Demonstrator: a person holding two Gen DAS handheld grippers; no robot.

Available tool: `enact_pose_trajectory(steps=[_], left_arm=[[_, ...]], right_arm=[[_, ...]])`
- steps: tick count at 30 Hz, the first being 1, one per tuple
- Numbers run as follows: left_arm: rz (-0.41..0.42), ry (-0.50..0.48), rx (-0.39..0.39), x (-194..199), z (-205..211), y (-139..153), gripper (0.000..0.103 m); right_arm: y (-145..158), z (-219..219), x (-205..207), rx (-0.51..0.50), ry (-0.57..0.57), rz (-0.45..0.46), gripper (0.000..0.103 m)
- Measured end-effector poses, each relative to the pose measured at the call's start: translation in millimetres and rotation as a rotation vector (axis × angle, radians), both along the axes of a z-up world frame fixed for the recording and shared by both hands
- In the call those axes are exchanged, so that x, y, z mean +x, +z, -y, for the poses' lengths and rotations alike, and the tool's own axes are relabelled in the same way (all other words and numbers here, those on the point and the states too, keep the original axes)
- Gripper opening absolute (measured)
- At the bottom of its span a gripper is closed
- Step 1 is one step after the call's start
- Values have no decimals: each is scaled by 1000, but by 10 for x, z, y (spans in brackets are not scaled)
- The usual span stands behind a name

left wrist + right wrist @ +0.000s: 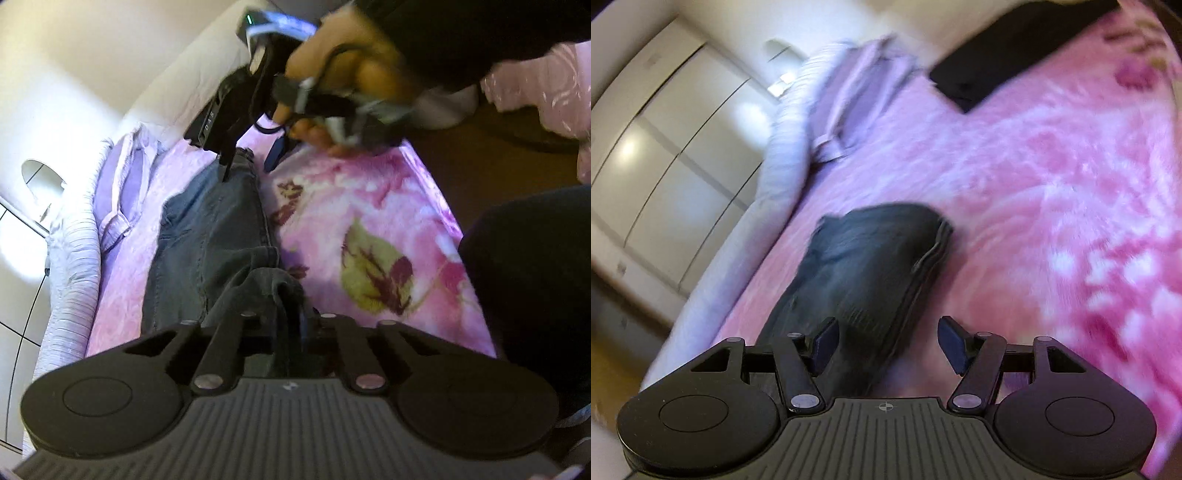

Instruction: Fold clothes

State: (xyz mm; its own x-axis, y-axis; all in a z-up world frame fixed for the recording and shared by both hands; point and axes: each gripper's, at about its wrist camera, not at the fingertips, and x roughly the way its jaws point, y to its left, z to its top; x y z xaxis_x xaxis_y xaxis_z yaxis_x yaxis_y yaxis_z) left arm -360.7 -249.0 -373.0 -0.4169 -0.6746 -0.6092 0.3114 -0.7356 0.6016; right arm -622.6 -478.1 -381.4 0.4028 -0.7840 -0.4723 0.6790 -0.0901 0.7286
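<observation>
Dark grey jeans (210, 229) lie lengthwise on a pink floral blanket (369, 206). My left gripper (284, 310) is shut on a bunched end of the jeans, and the cloth hides its fingertips. At the far end of the jeans, a hand holds my right gripper (251, 162) just above the cloth. In the right wrist view the right gripper (888, 332) is open with nothing between its blue pads (951, 338). The jeans (871, 254) lie below and ahead of it, showing stacked folded edges on their right side.
A lavender shirt (122, 192) lies crumpled at the blanket's left, against a pale striped bed edge (74, 258). White cupboards (665, 147) stand beyond. A flat black shape (997, 55) rests on the blanket's far side. The person's dark clothing (535, 277) is at the right.
</observation>
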Motion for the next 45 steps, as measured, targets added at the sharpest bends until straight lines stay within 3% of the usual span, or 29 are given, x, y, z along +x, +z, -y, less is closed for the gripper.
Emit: enact_pose_trajectory(steps=[1,4,9,12,16,22,24,28,33,36,38,40,45], left_arm=[[-16,-2,13,48,4,12,0],[-24,3,43,100,54,-35,0],[-33,22,75,62,41,-66,0],[-50,39,105,143,-51,18,6],[-97,112,109,373,-253,151,10],[-111,384,71,1117,-543,195,14],[-110,494,65,1417,-628,184,14],[-132,757,130,2191,-825,109,19],[-206,1001,114,3012,-1343,128,19],[-266,1110,101,3366,-1653,155,26],[-307,1174,95,3580,-1834,193,28],[-294,1226,50,3693,-2003,235,28],[-223,1314,-48,4043,-2291,308,29]], right_arm=[[-8,107,-47,12,9,24,36],[-28,378,-161,35,33,48,28],[-27,465,-166,15,64,-30,30],[9,303,-219,13,27,-43,44],[239,-116,-45,-54,64,-156,46],[444,-1005,650,-213,326,-165,46],[420,-1217,930,-239,421,-232,46],[259,-1463,1457,-241,573,-433,48],[342,-1634,1739,-281,639,-546,49],[392,-1737,1908,-305,678,-614,51],[328,-1773,2086,-260,728,-640,52],[290,-1847,2283,-249,737,-677,54],[379,-2037,2790,-374,842,-683,58]])
